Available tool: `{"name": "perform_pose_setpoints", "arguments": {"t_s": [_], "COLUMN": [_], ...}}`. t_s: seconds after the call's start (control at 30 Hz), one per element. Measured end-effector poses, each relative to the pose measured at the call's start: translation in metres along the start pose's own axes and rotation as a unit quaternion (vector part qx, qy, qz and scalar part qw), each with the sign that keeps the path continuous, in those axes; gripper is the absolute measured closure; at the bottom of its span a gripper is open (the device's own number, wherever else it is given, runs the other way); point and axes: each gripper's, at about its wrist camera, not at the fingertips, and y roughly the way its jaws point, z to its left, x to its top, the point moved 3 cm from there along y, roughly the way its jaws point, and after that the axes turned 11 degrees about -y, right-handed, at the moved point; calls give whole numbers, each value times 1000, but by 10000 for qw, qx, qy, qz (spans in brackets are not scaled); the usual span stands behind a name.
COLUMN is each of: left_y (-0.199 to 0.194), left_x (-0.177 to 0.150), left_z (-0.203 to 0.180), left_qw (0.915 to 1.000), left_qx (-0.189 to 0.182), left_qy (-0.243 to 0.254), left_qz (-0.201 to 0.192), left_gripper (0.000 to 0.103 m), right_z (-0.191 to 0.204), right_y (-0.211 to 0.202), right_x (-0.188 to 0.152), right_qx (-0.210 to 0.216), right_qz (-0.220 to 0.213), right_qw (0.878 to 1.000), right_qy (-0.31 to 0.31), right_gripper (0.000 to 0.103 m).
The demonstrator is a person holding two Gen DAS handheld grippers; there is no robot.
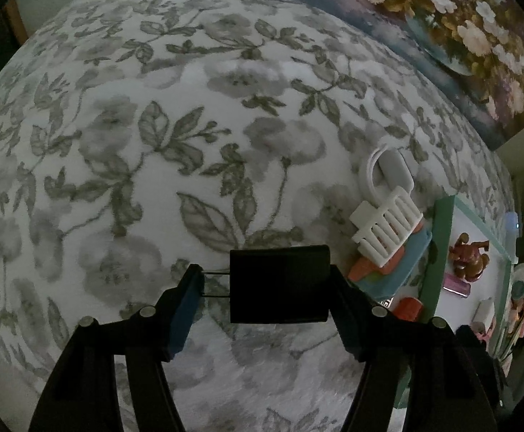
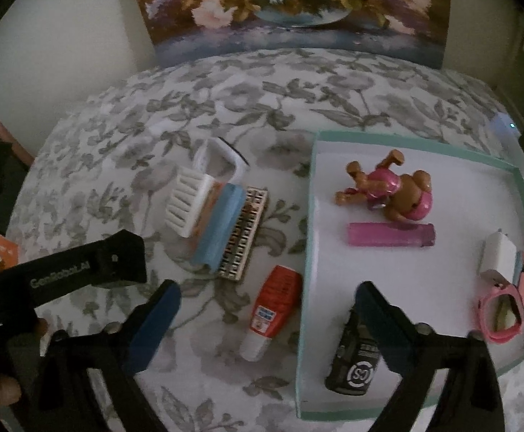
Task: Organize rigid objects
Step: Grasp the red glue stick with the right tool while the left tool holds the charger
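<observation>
While the left tool [image 1: 265,289] grips a black rectangular plug-in charger block [image 1: 279,284] by its prong tips and flat back, it holds the block above the grey floral bedspread [image 1: 154,144]. The right tool [image 2: 267,320] is open, with nothing between its fingers, above the near edge of the shallow white box with a teal rim [image 2: 307,252]. Inside the box lie a brown and pink toy dog [image 2: 388,190], a translucent pink tube [image 2: 391,234] and a black bottle [image 2: 352,360]. A red and white bottle [image 2: 272,309] lies on the bedspread just beside the box.
</observation>
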Motion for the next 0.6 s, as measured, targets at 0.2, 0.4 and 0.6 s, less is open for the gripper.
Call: {"name": "perform_pose_setpoints", "arguments": {"t_s": [0.2,0.4,0.6], "left_y": [-5,-3,-2], "left_x": [0,-1,-1], "left_z": [6,5,6], "left_qw": [10000,9999,9997], "left_qx": [-40,-83,-135], "left_qy": [-67,-126,-171], "left_qz": [16,54,87], "left_gripper": [34,34,34], "right_z": [6,10,11], "right_y": [4,12,6], "right_x": [-2,-7,-6], "right_qx": [210,204,414], "right_qz": [78,215,188], "right_qw": [9997,9994,9989], "right_qy": [-53,-177,-91], "right_gripper": [29,35,49]}}
